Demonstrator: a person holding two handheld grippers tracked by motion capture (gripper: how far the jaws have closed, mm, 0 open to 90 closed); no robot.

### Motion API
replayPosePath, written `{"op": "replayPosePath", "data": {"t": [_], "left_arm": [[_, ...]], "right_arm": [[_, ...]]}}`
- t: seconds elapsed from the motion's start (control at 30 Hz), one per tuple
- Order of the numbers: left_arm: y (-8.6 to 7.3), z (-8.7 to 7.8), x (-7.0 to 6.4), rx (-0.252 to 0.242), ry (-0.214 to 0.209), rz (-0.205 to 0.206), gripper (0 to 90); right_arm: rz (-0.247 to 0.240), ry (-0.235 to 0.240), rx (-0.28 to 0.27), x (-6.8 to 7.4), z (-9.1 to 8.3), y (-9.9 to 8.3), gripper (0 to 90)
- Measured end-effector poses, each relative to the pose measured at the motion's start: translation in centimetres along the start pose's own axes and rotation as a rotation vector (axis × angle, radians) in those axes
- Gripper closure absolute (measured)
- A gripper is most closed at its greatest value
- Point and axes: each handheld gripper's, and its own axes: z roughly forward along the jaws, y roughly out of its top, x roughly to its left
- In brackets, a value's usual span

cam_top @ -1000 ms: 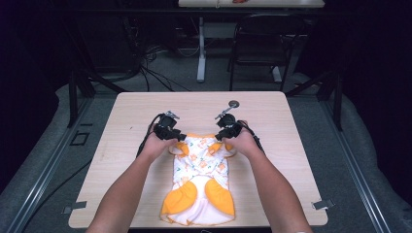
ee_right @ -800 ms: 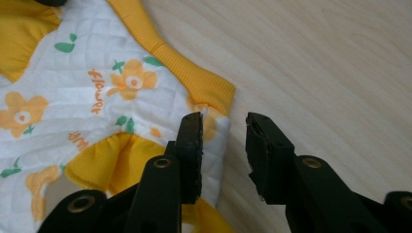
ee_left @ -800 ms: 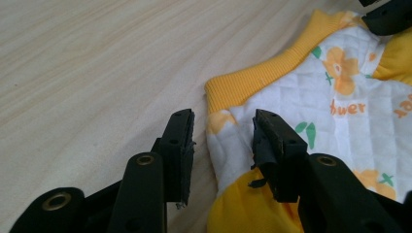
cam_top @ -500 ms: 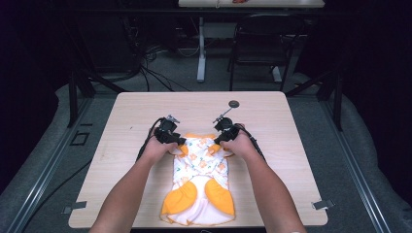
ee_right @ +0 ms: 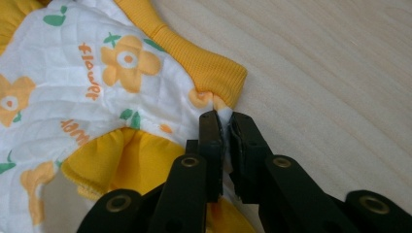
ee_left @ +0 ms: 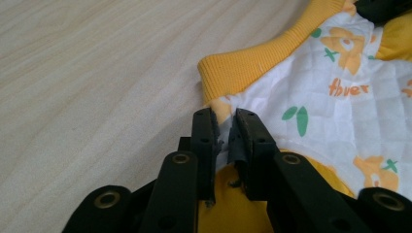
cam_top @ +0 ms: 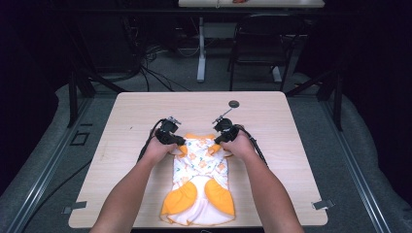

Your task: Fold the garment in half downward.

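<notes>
A small white garment (cam_top: 199, 177) printed with orange flowers and trimmed in yellow lies on the wooden table (cam_top: 131, 116), near its front edge. My left gripper (cam_top: 176, 141) is shut on the garment's far left corner; in the left gripper view the jaws (ee_left: 224, 133) pinch white fabric (ee_left: 316, 102) just below the yellow ribbed band (ee_left: 243, 68). My right gripper (cam_top: 218, 141) is shut on the far right corner; in the right gripper view it (ee_right: 224, 131) clamps the cloth (ee_right: 97, 82) beside the ribbed band (ee_right: 204, 63). Both held corners rest low, close to the tabletop.
A small dark round object (cam_top: 234, 104) sits on the table behind the right gripper. Bare wood (cam_top: 291, 141) stretches to either side of the garment. Beyond the table's far edge stand a chair (cam_top: 257, 43), table legs and cables on the floor.
Both grippers, holding the garment's far corners, have drawn back toward the person and closer together. The garment's far edge has come nearer with them.
</notes>
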Motion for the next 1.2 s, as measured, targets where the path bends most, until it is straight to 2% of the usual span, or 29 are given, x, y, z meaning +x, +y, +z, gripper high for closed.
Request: {"op": "replayPosePath", "data": {"t": [0.07, 0.13, 0.17, 0.27, 0.33, 0.4, 0.63, 0.73, 0.8, 1.2], "left_arm": [[0.1, -0.2, -0.3, -0.009, 0.023, 0.013, 84.1], [0.2, -0.3, -0.5, -0.02, 0.026, 0.018, 85.3], [0.2, -0.4, -0.5, -0.021, 0.026, 0.023, 85.8], [0.3, -0.8, -0.5, -0.029, 0.022, 0.025, 86.5], [0.3, -0.9, -0.5, -0.032, 0.019, 0.022, 86.8], [0.3, -1.2, -0.5, -0.04, 0.015, 0.023, 87.1], [0.9, -3.4, -0.7, -0.092, 0.008, 0.037, 87.4], [1.2, -3.9, -0.8, -0.096, 0.006, 0.043, 87.6], [1.6, -4.6, -0.9, -0.107, 0.014, 0.051, 87.6], [3.0, -7.6, -0.8, -0.178, 0.02, 0.065, 87.7]], "right_arm": [[-0.021, -0.021, 0.004, 0.2, -0.1, 0.0, 86.3], [-0.025, -0.022, -0.008, 0.3, -0.3, 0.0, 89.0], [-0.043, -0.016, 0.005, 0.2, -0.6, 0.2, 89.1], [-0.036, -0.009, -0.036, 0.3, -1.3, 0.2, 89.3], [-0.051, -0.004, -0.033, 0.2, -1.8, 0.3, 89.3], [-0.041, -0.001, -0.055, 0.3, -2.0, 0.3, 89.4], [-0.041, 0.019, -0.107, 0.4, -4.0, 0.3, 89.5], [-0.043, 0.027, -0.119, 0.3, -4.6, 0.5, 89.5], [-0.037, 0.022, -0.141, 0.4, -5.1, 0.6, 89.5], [-0.081, -0.009, -0.178, 1.0, -8.3, 2.4, 89.5]]}}
